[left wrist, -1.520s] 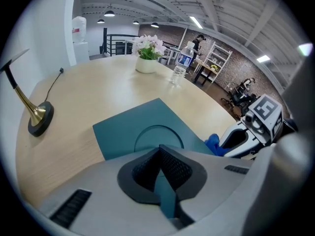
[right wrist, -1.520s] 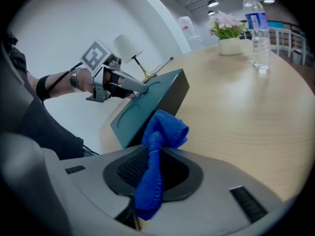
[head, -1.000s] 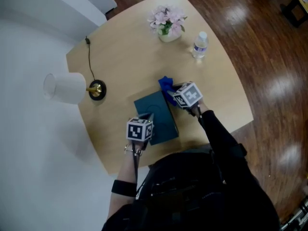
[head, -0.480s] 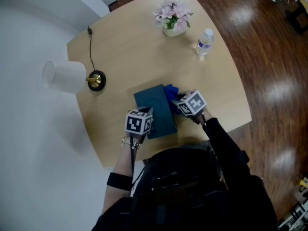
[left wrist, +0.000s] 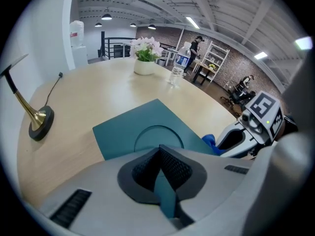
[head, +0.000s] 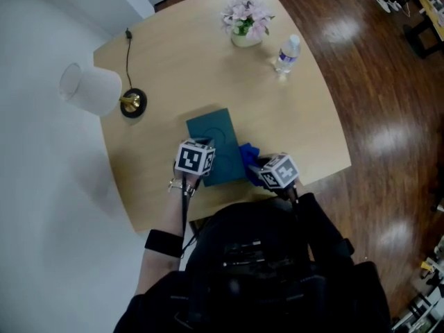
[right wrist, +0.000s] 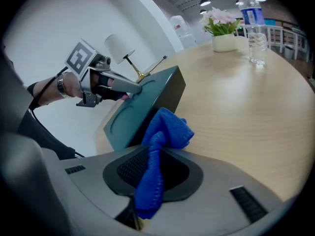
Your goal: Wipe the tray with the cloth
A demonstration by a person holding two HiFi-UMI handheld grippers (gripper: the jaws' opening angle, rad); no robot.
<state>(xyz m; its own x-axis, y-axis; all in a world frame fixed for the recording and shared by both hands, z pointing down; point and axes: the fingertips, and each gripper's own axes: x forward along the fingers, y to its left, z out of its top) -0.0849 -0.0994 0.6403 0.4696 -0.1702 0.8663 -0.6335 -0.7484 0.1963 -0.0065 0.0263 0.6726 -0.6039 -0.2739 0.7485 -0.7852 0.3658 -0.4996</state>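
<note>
Left gripper view: the left gripper has its jaws closed on the near edge of the teal tray, and a strip of that edge runs between the pads. The tray has a round recess and sits on the table. A bit of blue cloth shows at its right corner. Farther off are a lamp, flowers and a bottle.

Right gripper view: the right gripper pinches the cloth. The cloth's bunched free end stands up past the jaws, right at the tray's near corner. The left gripper holds the tray's opposite edge, and I cannot tell whether the tray lies flat.

Head view: the tray is near the table's front edge. The left gripper is over its left side, and the cloth and right gripper are just beside its right edge.
</note>
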